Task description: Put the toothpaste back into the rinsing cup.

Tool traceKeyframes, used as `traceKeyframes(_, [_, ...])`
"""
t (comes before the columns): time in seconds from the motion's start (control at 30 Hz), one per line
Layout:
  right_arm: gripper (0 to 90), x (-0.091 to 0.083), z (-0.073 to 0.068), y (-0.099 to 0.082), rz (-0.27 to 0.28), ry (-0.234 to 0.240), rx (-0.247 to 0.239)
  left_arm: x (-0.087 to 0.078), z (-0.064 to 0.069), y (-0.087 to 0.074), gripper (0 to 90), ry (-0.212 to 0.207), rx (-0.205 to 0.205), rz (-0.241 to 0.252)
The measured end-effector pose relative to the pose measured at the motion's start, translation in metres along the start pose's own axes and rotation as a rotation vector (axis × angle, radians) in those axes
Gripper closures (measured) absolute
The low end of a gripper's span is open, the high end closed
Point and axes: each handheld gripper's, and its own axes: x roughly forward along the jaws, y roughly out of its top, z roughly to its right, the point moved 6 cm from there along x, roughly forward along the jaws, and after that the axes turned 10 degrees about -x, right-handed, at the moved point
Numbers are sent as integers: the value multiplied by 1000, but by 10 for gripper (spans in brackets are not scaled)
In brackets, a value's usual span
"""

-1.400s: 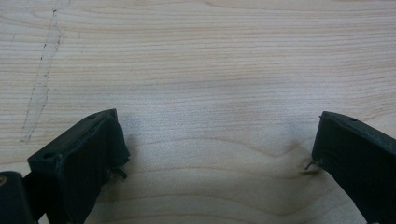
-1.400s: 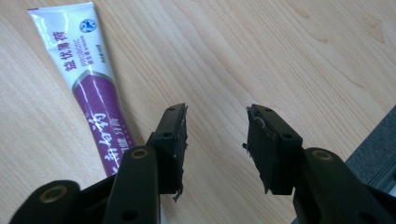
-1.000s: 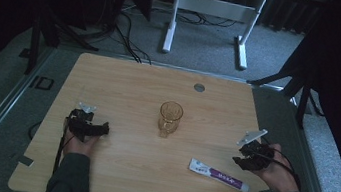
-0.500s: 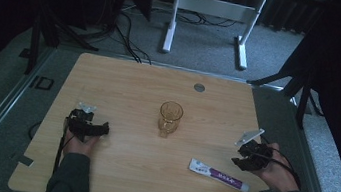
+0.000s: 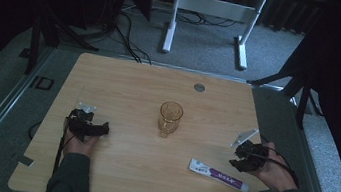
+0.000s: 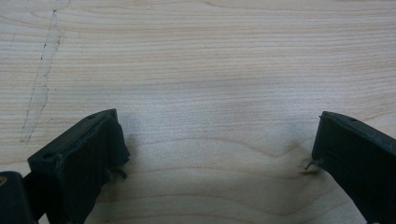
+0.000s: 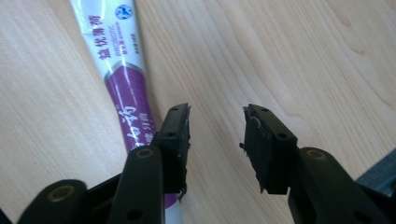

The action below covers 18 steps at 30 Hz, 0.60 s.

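The toothpaste tube [image 5: 218, 174] lies flat on the wooden table [image 5: 135, 81], toward my near right from the glass cup [image 5: 170, 117] at the middle and well apart from it. My right gripper [image 7: 215, 135] hangs just beside the tube; its jaws have just been closing and now stand partway, with bare wood between them and the tube under the outer side of one jaw. It may be touching that jaw, though I cannot tell from here. If I shut now, I would pinch nothing, or nudge the tube sideways and spin it. My left gripper [image 6: 215, 154], well to the left of the cup, gapes wide over bare table with nothing in it.
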Motion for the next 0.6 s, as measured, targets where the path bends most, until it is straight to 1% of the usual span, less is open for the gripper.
traceKeyframes(0.1, [625, 1, -2, 2, 2, 16, -10, 0, 0, 0, 14, 0, 0, 0])
traceKeyframes(0.43, [626, 2, -6, 5, 12, 45, -5, 0, 0, 0, 14, 0, 0, 0])
traceKeyframes(0.6, [617, 5, -9, 4, 0, 61, -4, 0, 0, 0, 14, 0, 0, 0])
